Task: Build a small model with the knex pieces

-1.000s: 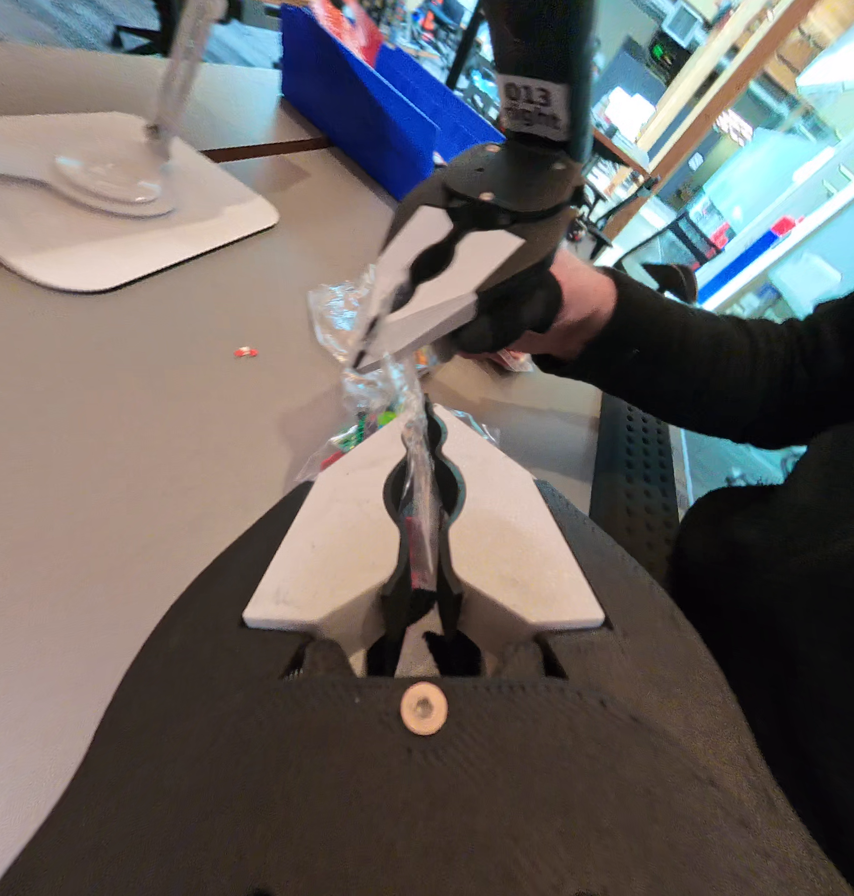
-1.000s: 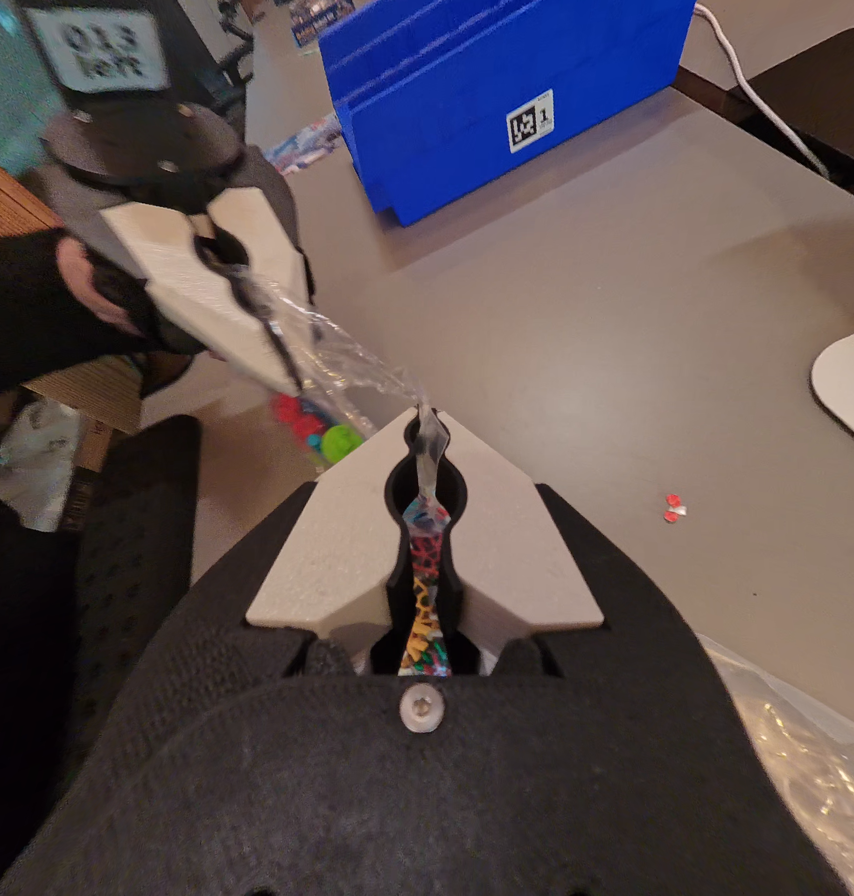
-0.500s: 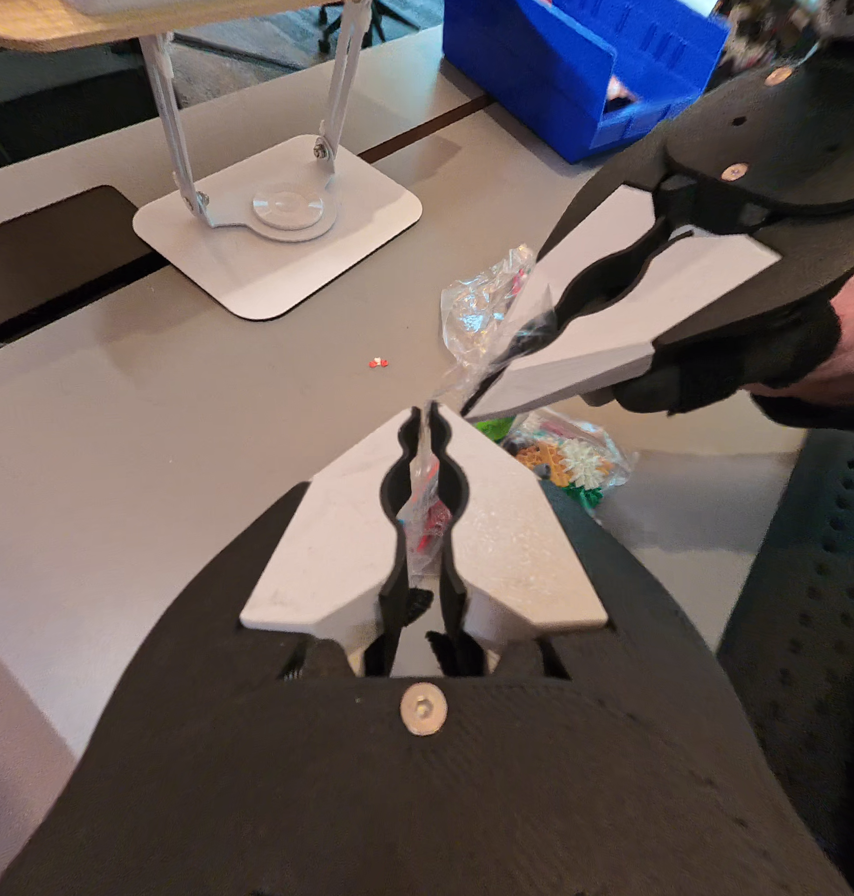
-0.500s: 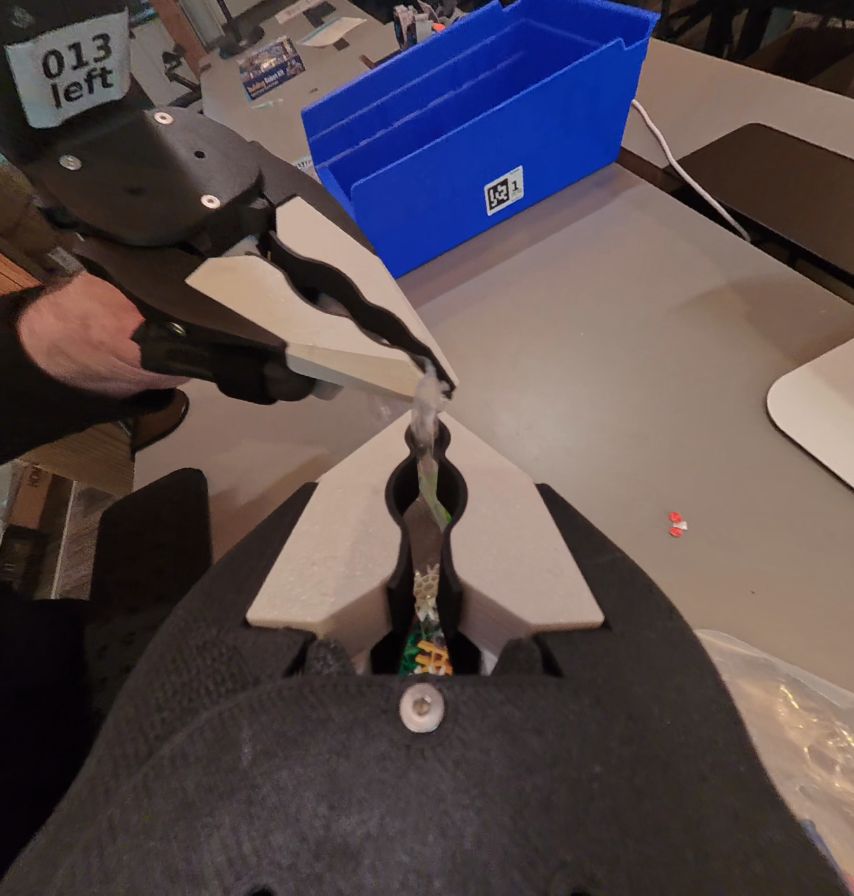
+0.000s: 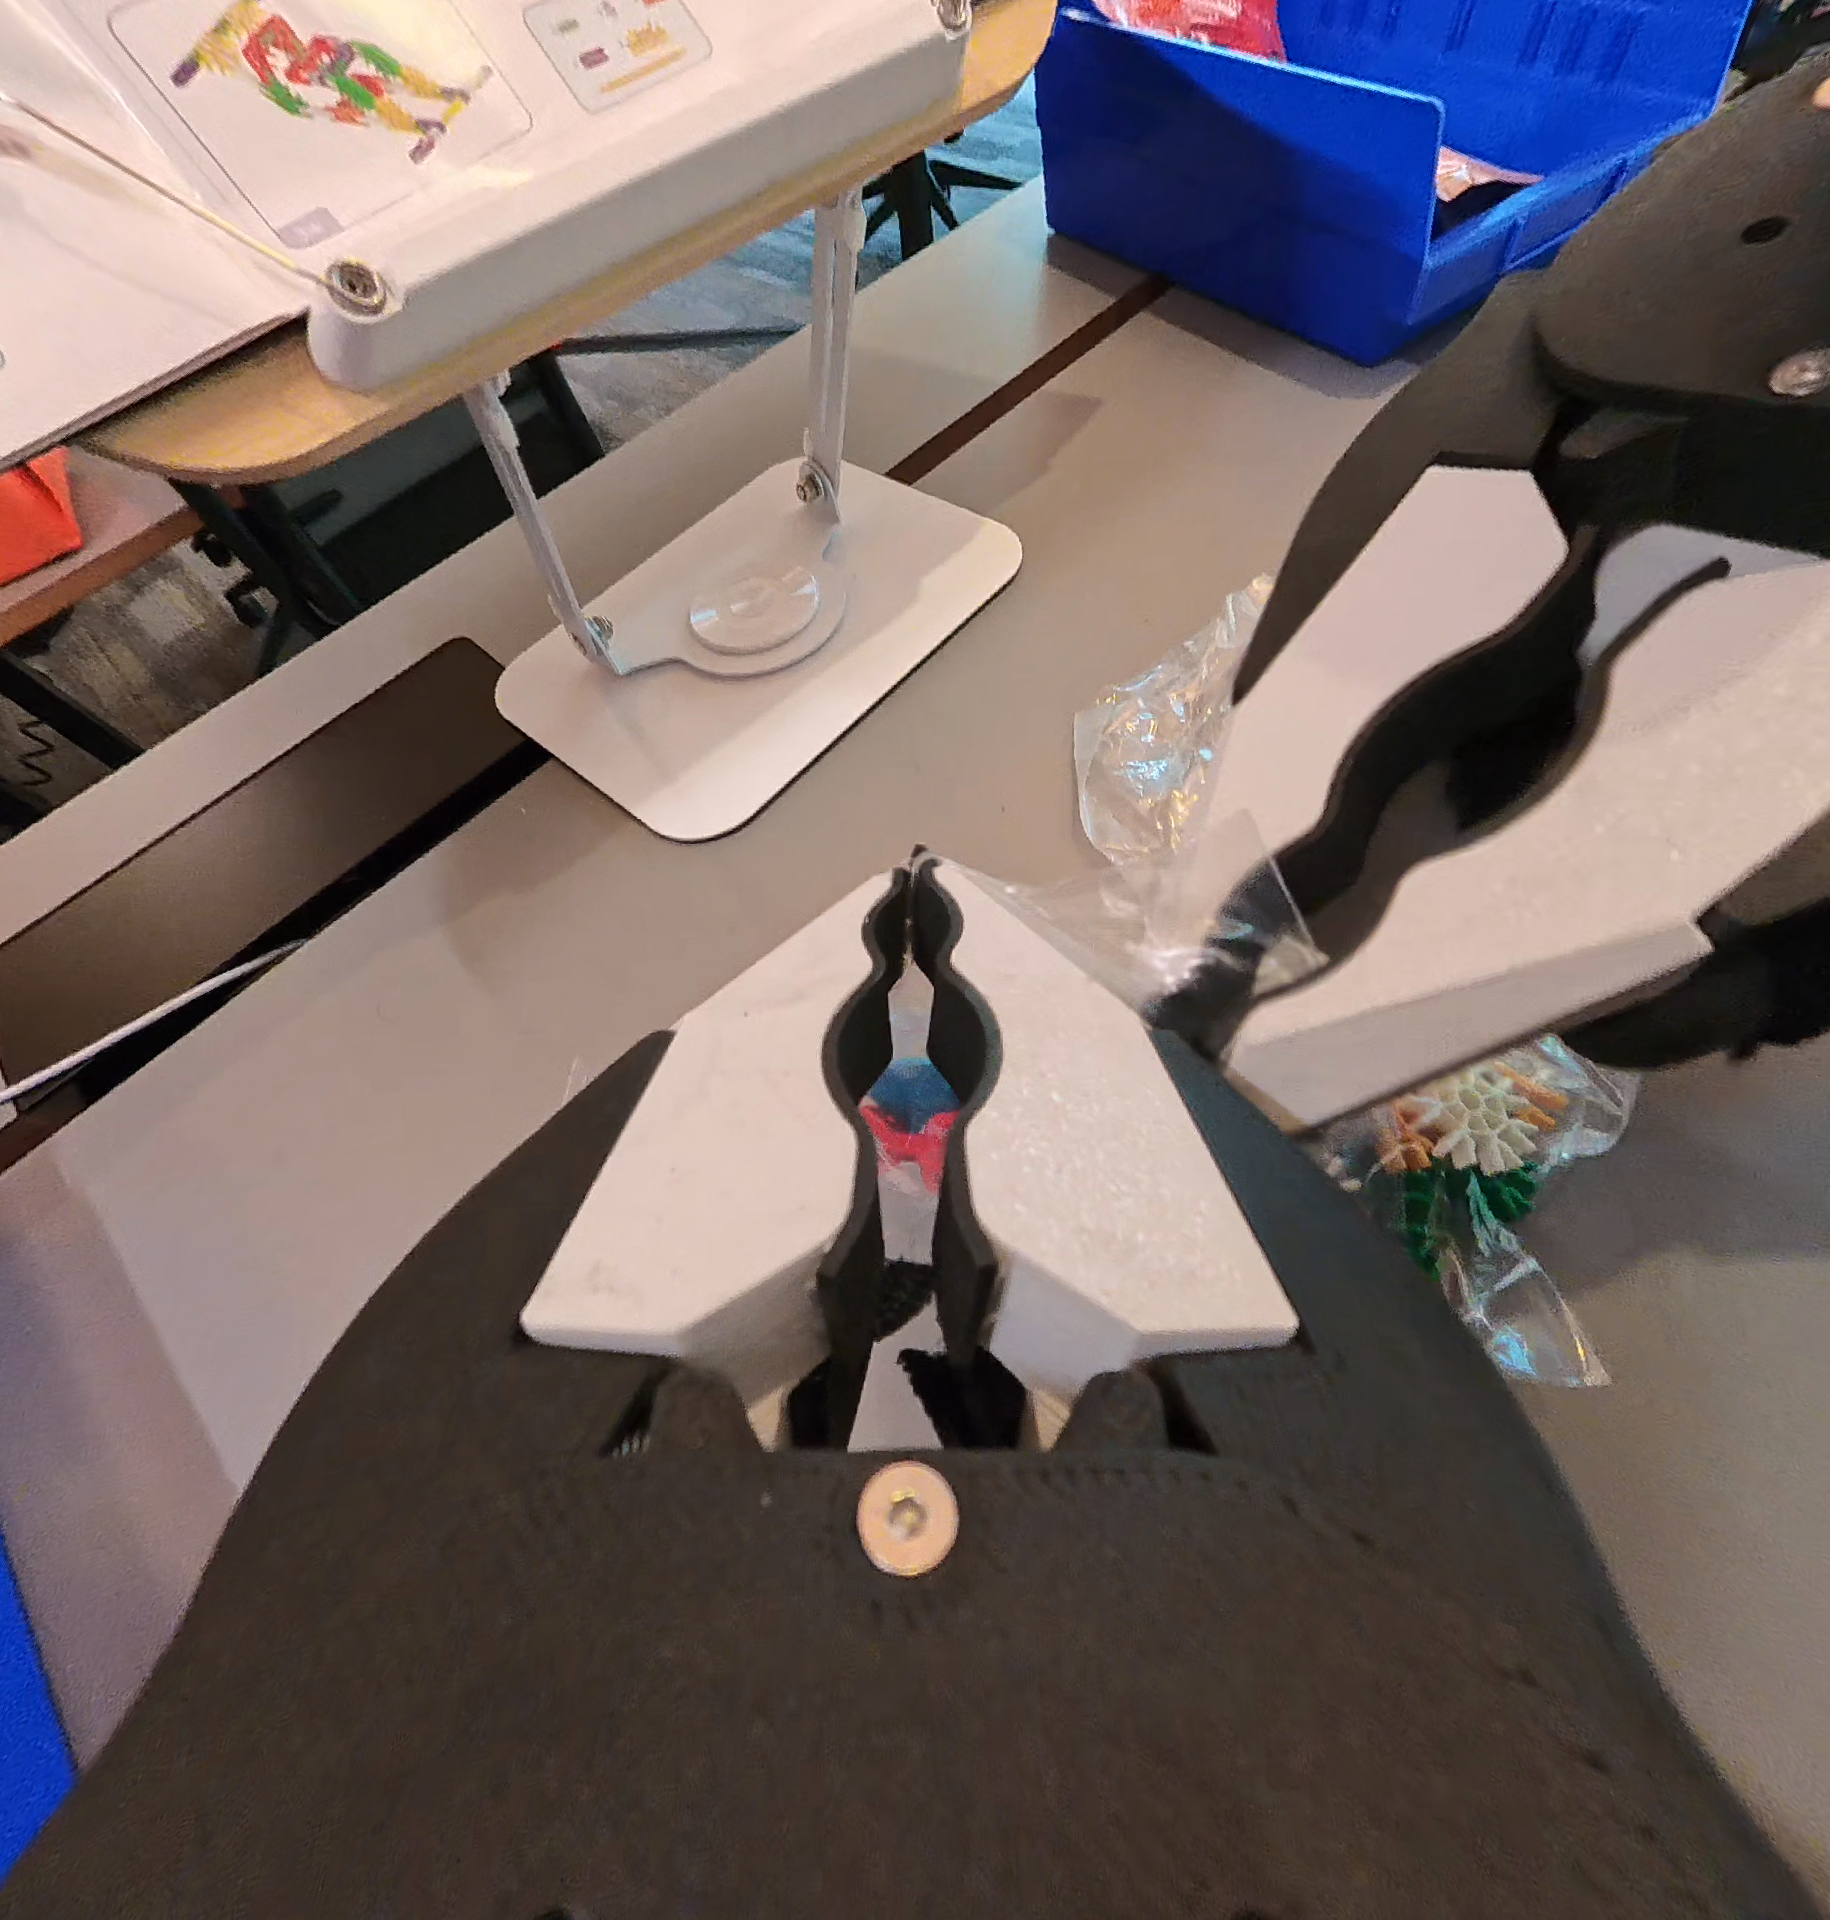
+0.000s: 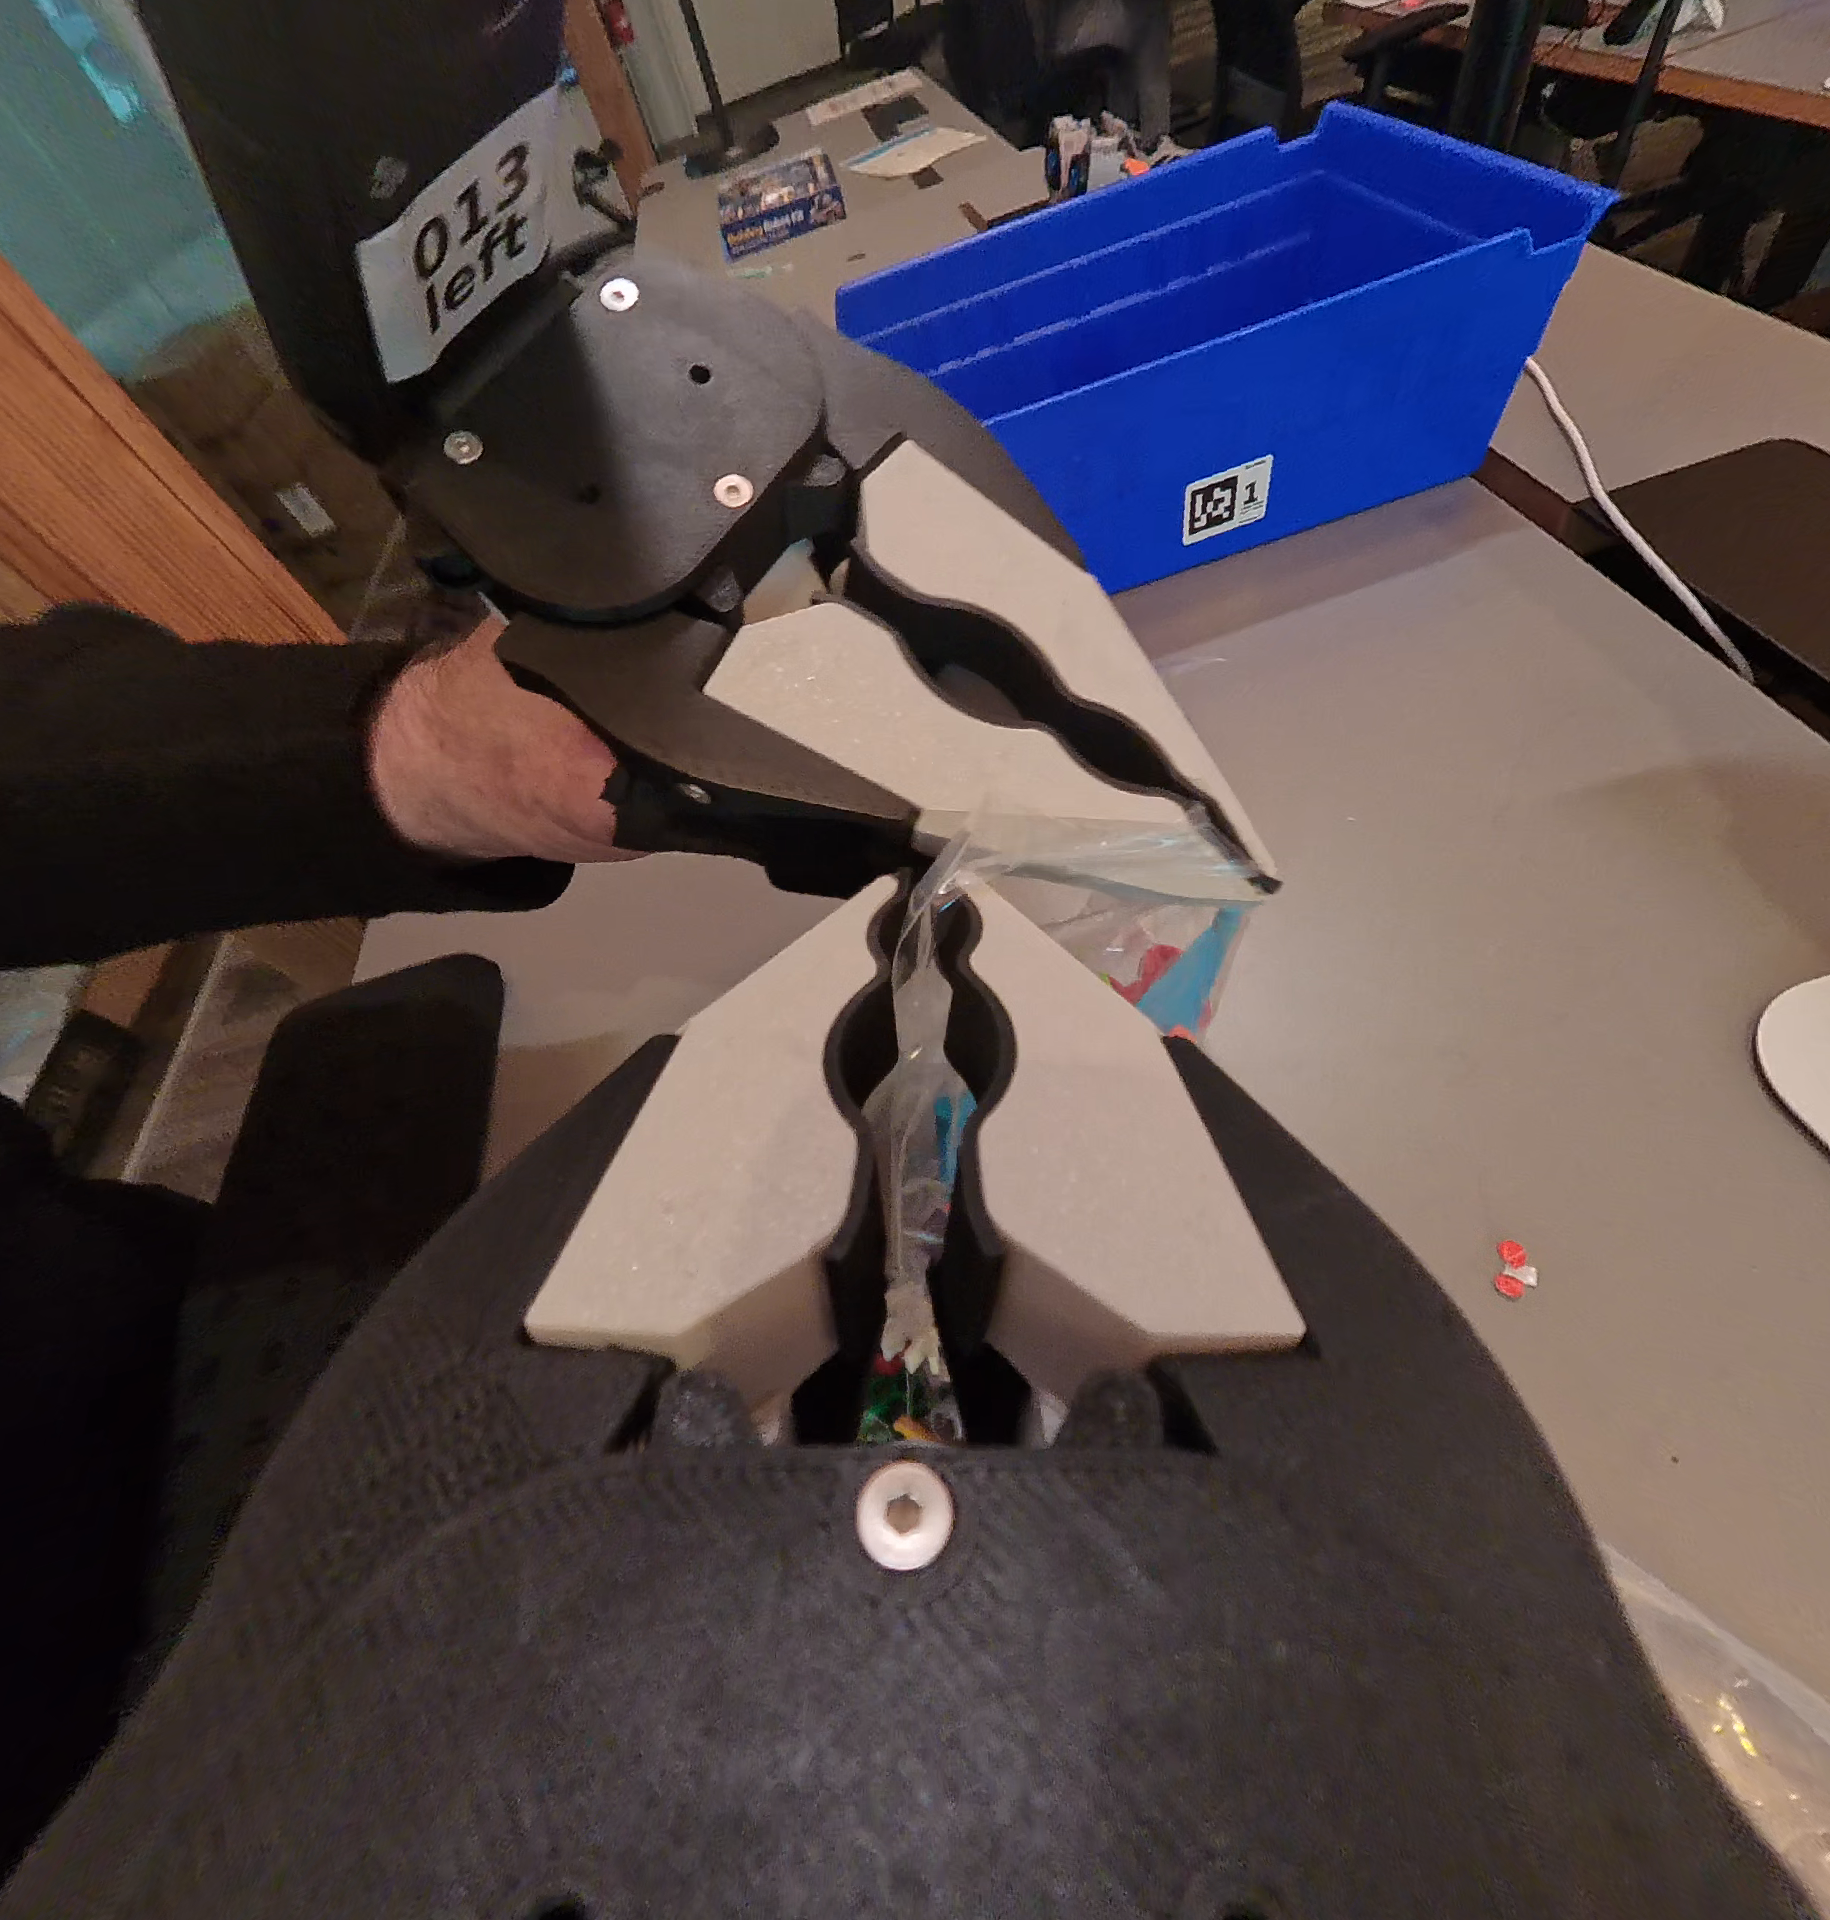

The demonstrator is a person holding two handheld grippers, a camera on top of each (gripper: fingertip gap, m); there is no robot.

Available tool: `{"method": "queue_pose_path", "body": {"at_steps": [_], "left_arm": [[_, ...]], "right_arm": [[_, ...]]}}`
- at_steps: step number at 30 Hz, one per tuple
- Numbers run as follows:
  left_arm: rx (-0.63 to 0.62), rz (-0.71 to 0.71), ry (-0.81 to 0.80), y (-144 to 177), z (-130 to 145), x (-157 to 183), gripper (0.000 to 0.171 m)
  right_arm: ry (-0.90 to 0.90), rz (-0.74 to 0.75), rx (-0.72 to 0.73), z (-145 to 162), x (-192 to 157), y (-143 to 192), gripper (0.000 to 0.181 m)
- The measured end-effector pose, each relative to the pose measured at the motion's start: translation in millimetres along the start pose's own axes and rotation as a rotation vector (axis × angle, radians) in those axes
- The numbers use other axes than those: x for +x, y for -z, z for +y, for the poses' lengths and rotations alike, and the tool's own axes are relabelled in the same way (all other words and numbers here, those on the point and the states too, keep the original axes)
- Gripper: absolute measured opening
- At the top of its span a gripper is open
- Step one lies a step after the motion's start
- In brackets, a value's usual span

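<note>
Both tongs grip one clear plastic bag of small colourful toy pieces [image 6: 1098, 862], held up off the grey tabletop [image 6: 1462, 883] near its front edge. Left tongs [image 5: 916, 883]: jaws nearly closed, tips pinching one edge of the bag film; red and blue pieces show through the gap behind the tips. Right tongs [image 6: 916, 904]: jaws also almost closed, with a strip of the same film running down the slot between them. The two tips sit just beside each other, film stretched taut between them, and the bag's filled part hangs below the left tongs. A person's hand [image 6: 475, 748] grips the left tongs' handle.

White, orange and green snowflake-shaped pieces in clear plastic [image 5: 1462, 1143] lie under the right tongs; cannot tell if it is the same bag or a second one. A crumpled empty clear wrapper [image 5: 1150, 727] lies on the tabletop beyond. Also there: blue plastic bin [image 6: 1254, 343], white metal stand base [image 5: 765, 665], tiny red scraps [image 6: 1510, 1270].
</note>
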State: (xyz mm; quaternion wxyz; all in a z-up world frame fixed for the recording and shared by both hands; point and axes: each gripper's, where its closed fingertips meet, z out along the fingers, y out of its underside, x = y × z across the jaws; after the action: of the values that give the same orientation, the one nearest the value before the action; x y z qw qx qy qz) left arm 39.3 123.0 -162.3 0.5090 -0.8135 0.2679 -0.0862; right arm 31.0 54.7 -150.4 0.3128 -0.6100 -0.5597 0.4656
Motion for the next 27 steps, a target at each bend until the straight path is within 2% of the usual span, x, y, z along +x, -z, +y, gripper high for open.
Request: {"method": "queue_pose_path", "body": {"at_steps": [6, 10, 15, 23, 24, 25, 26, 27], "left_arm": [[0.034, 0.012, 0.021, -9.3, -4.4, 0.2, 0.000], [0.058, 0.034, -0.010, -5.5, -17.5, 8.0, 0.000], [0.088, 0.142, -0.079, -5.4, -31.8, 29.2, 0.000], [0.122, 0.168, 0.002, -7.2, -37.7, 33.9, 0.000], [0.106, 0.143, -0.009, -11.0, -36.7, 31.9, 0.000], [0.038, 0.113, -0.026, -22.7, -26.8, 29.4, 0.000], [0.016, 0.066, -0.006, -35.3, -21.6, 22.2, 0.000], [0.031, 0.084, 0.026, -44.2, -22.6, 20.7, 0.000]], "right_arm": [[0.033, -0.039, 0.008, 0.6, -2.7, 5.7, 0.001], [0.018, -0.180, 0.089, -8.4, -11.0, 20.0, 0.000], [0.076, -0.408, 0.084, -11.1, -28.3, 32.9, 0.000], [0.067, -0.536, 0.104, -15.1, -45.8, 32.7, 0.000], [0.088, -0.581, 0.100, -14.4, -56.0, 32.3, 0.000], [0.140, -0.663, 0.072, -11.2, -80.3, 29.8, 0.000], [0.211, -0.765, 0.011, -4.0, -119.2, 22.6, 0.000], [0.290, -0.838, -0.057, 7.0, -156.3, 10.8, 0.000]]}}
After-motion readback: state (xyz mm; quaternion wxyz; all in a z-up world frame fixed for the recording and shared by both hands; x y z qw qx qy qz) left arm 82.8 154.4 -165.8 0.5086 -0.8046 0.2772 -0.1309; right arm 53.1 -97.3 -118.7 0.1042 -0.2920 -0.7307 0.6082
